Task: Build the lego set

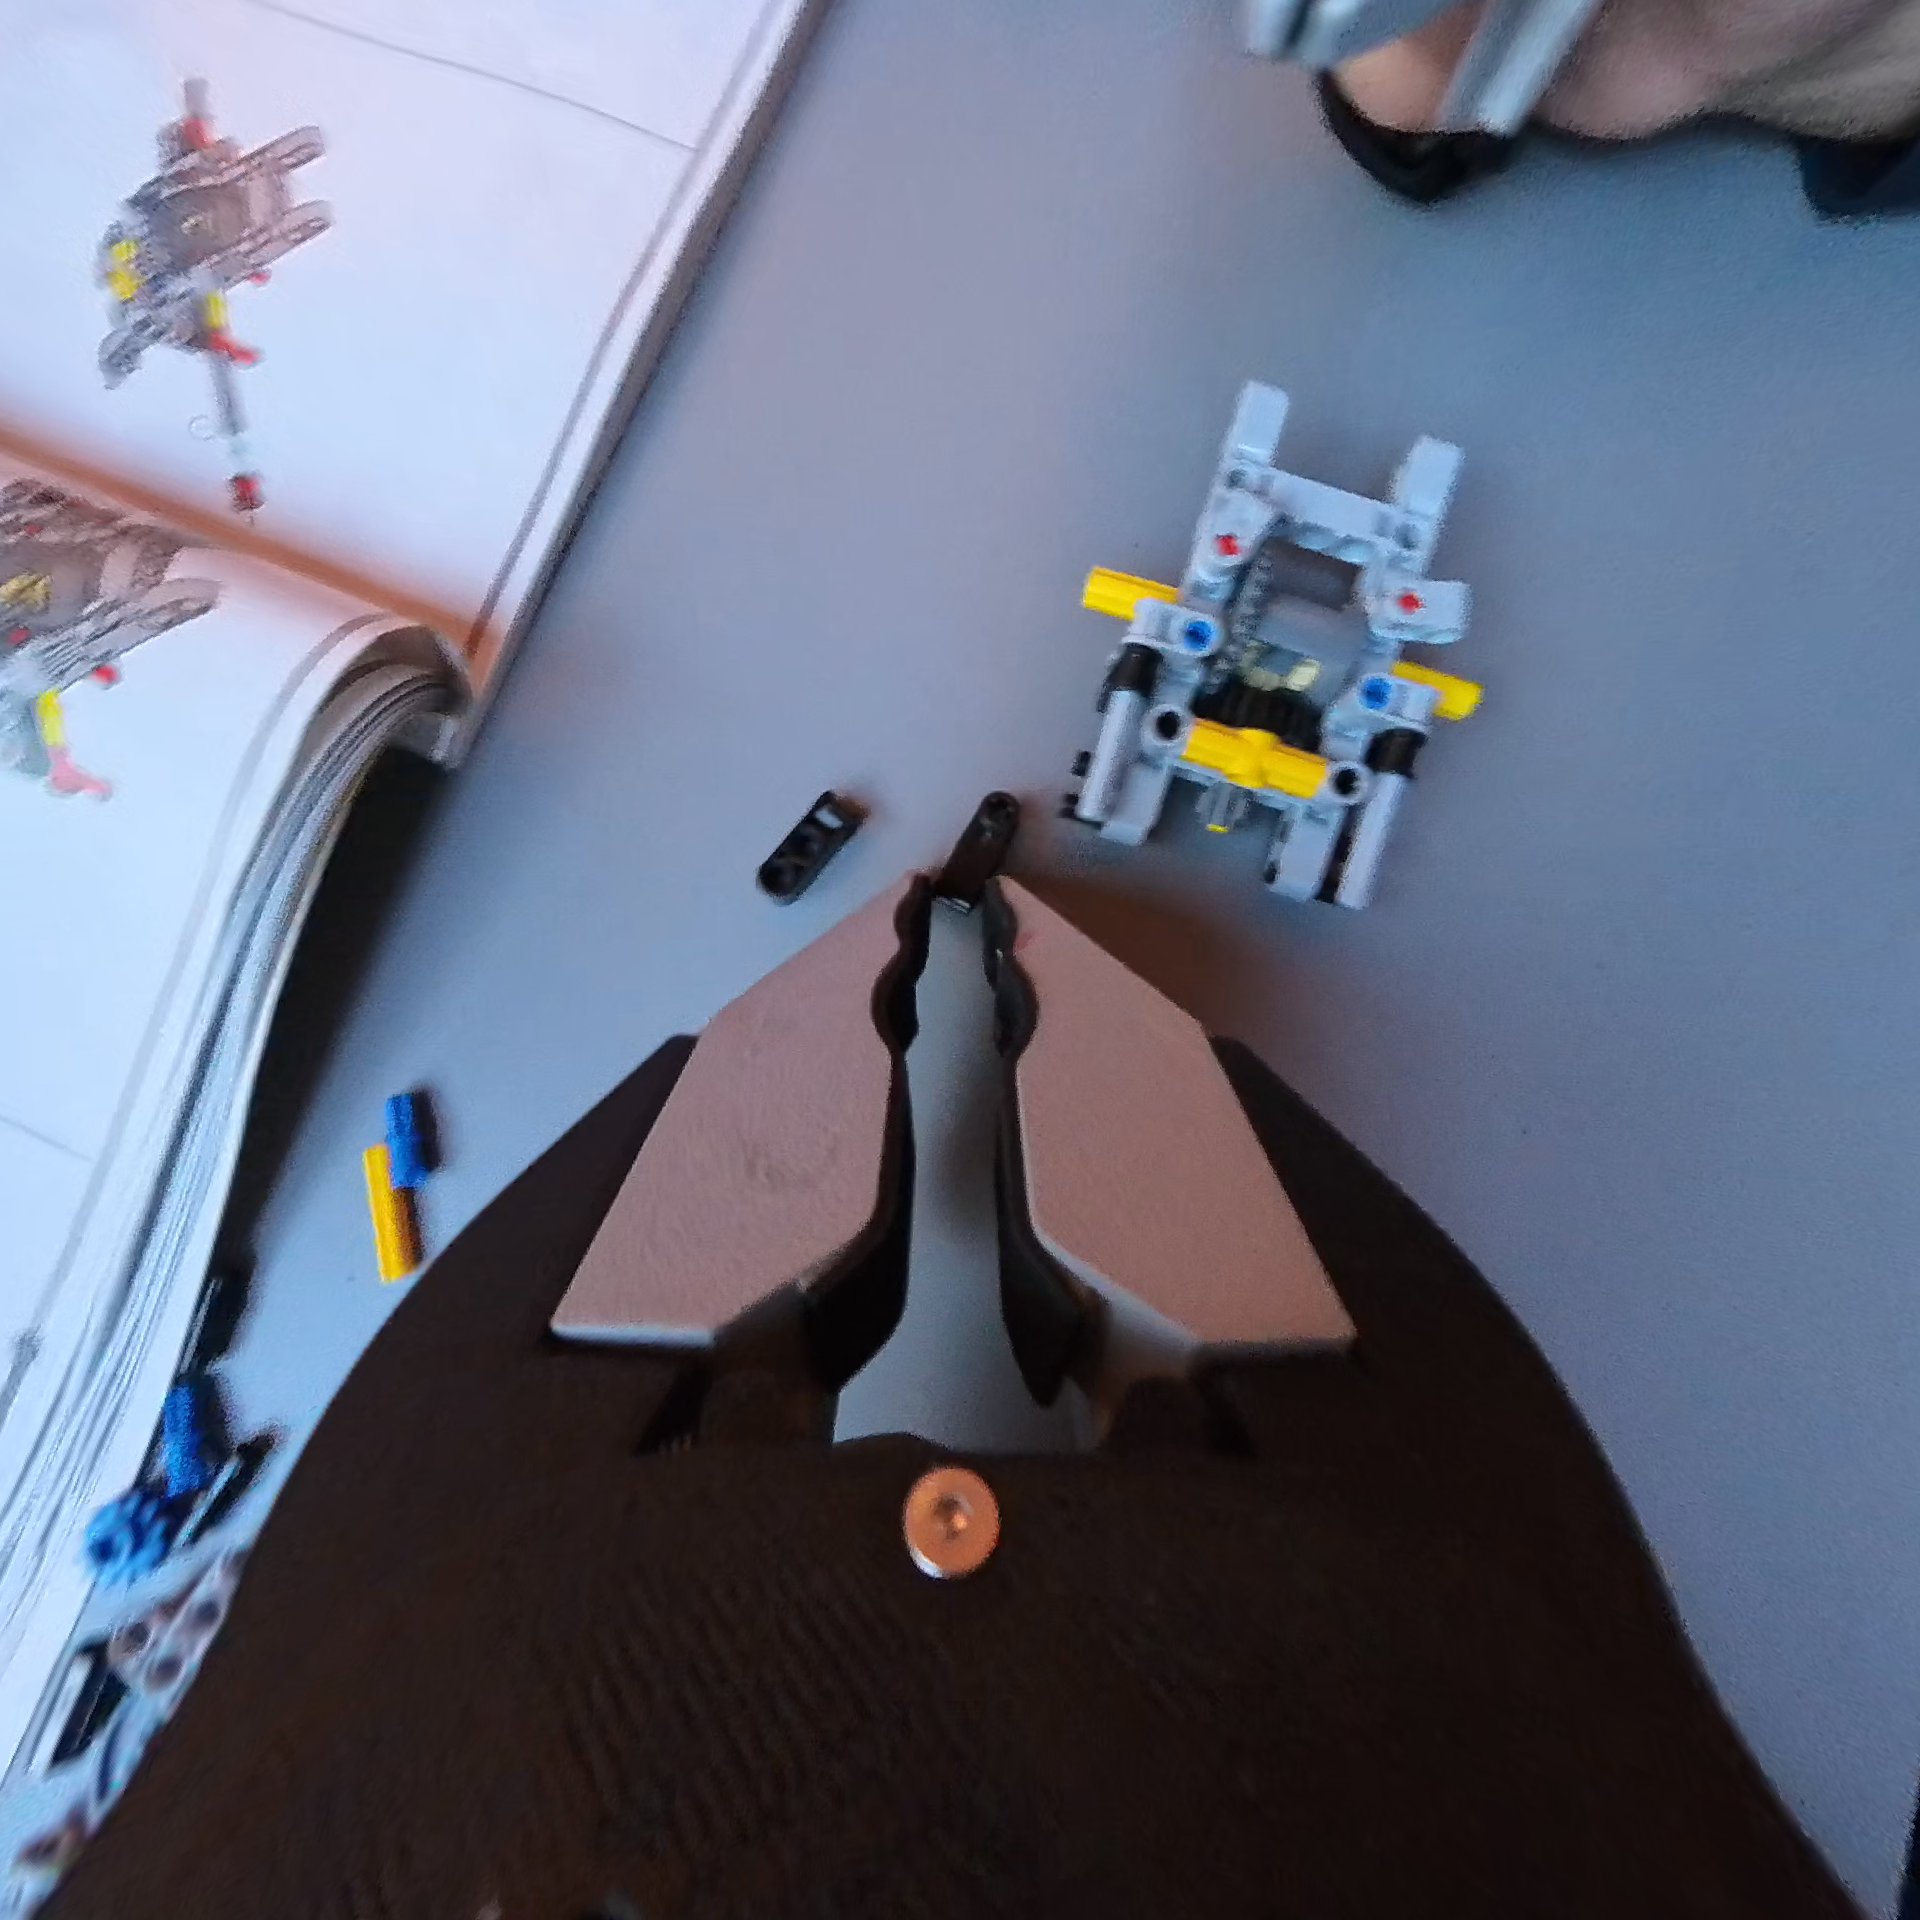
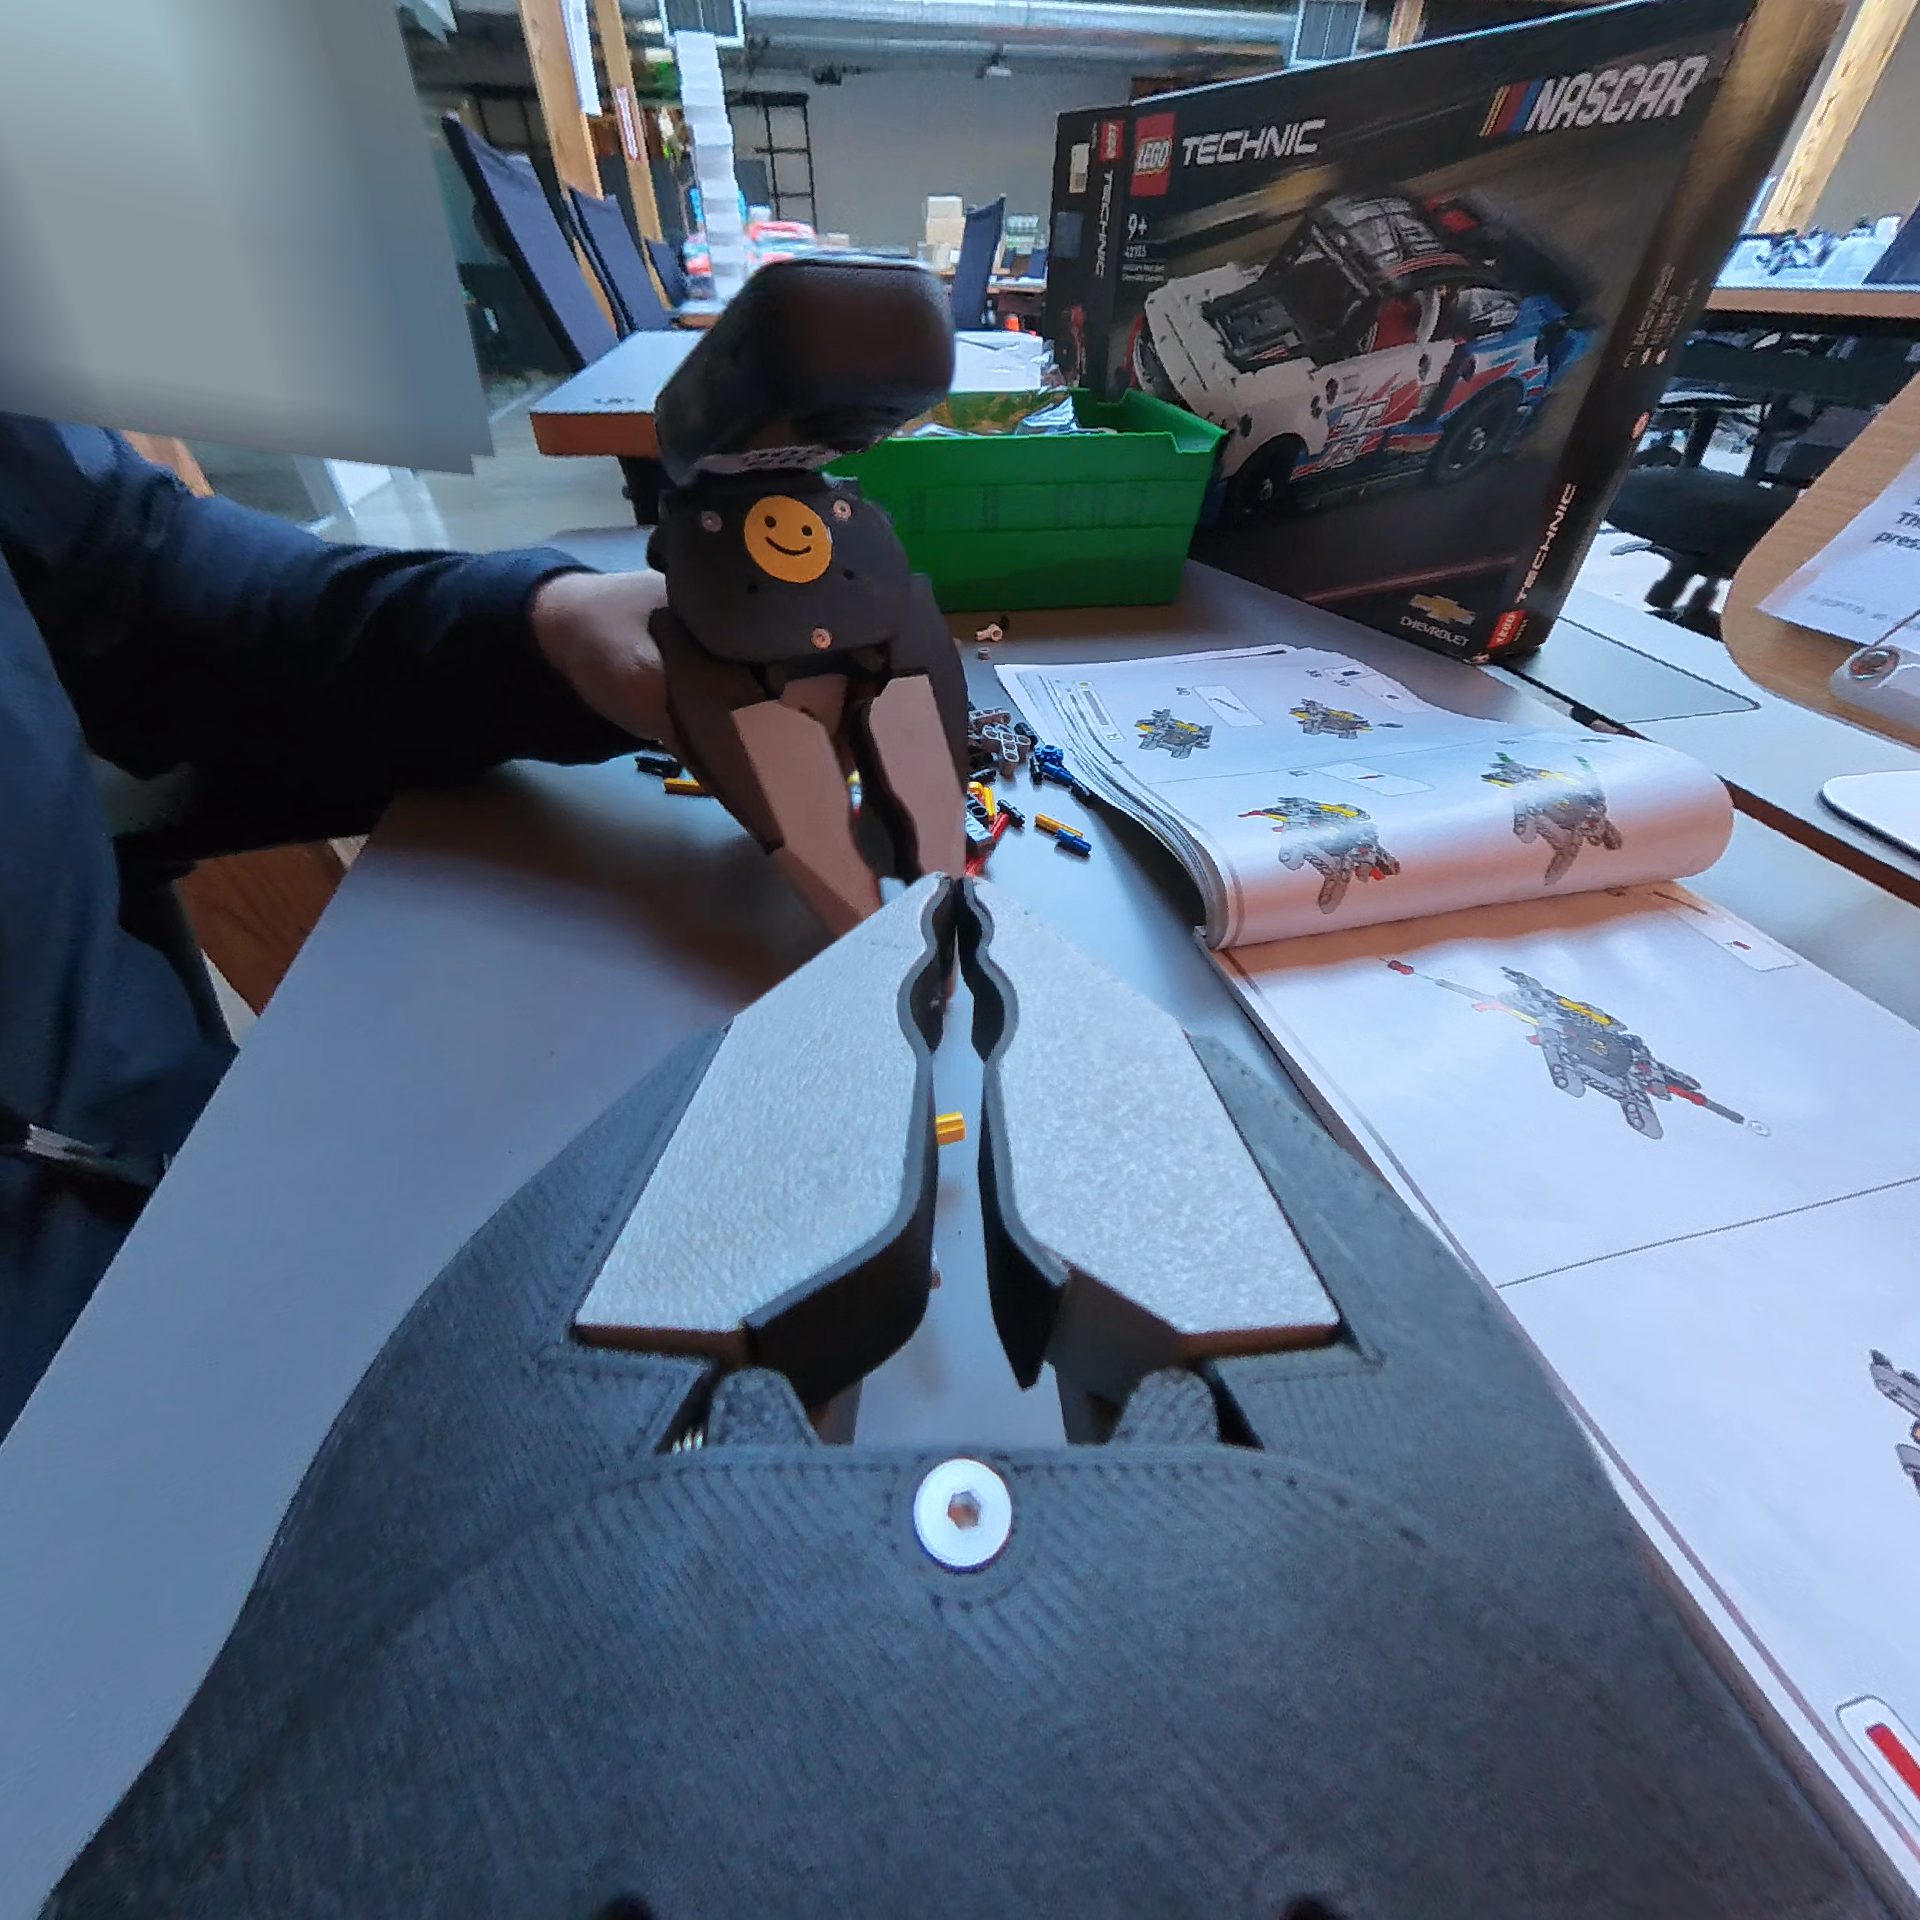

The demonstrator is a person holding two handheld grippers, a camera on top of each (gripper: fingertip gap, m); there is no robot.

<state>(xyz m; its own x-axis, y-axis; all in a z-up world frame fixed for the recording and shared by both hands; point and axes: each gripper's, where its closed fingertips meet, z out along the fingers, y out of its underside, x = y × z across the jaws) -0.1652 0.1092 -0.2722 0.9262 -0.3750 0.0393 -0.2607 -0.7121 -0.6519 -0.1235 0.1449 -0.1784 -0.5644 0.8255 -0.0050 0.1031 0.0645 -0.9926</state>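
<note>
My left gripper (image 1: 954, 896) is shut on the near end of a small black pin-like piece (image 1: 985, 836), low over the grey table (image 1: 1558, 1039). The piece sticks out ahead of the tips. A short black beam (image 1: 812, 844) lies just to its left. A grey assembly with yellow, blue and red parts (image 1: 1283, 665) stands a little ahead to the right. My right gripper (image 2: 956, 883) is shut, tips together, with nothing seen between them. The left gripper also shows in the right wrist view (image 2: 878, 842), pointing down at the table just beyond my right fingertips.
An open instruction booklet (image 1: 312, 416) (image 2: 1455, 810) lies beside the work area. Loose small pieces (image 2: 1018, 769) and blue and yellow pins (image 1: 400, 1174) lie near it. A green bin (image 2: 1039, 499) and a large toy box (image 2: 1403, 312) stand at the back. A person's sleeve (image 2: 260, 623) is at the left.
</note>
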